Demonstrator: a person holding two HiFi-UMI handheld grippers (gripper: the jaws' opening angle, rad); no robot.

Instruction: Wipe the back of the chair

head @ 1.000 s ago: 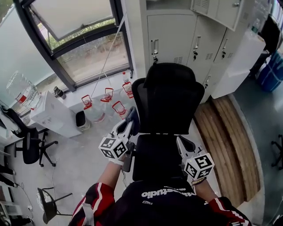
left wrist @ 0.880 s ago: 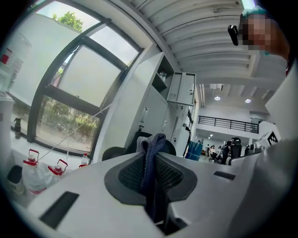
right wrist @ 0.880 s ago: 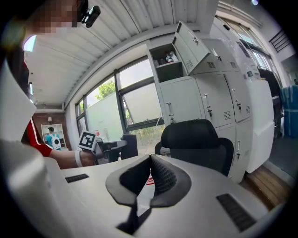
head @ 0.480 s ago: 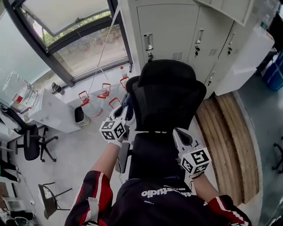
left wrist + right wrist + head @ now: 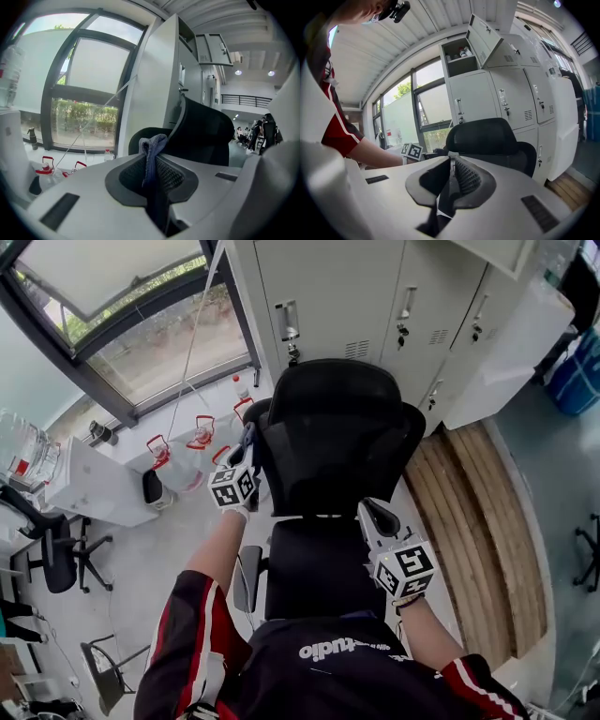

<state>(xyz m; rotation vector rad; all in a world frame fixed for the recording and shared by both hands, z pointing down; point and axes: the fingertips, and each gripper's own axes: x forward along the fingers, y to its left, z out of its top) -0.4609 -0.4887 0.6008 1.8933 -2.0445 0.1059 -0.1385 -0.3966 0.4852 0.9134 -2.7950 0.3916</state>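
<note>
Left gripper view, left hand-held gripper [image 5: 153, 161] clamping cloth [image 5: 151, 146], beside chair back [image 5: 206, 136].

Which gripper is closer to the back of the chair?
Left. The left gripper, holding a cloth, is beside the chair back; the right gripper is lower, by the seat.

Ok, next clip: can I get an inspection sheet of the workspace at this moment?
Surface: grey floor; wooden platform at the right.
Job's things: black chair back, seat toward the person; blue-grey cloth in the jaws.
Clutter: red-handled water jugs and a small black bin under the window.
Grippers: left gripper at the chair back's left edge, shut on the cloth; right gripper shut, empty, low at the chair's right side.
Cables: thin white cord slanting down past the window.
Surroundings: grey lockers, window, other chairs at the left.
</note>
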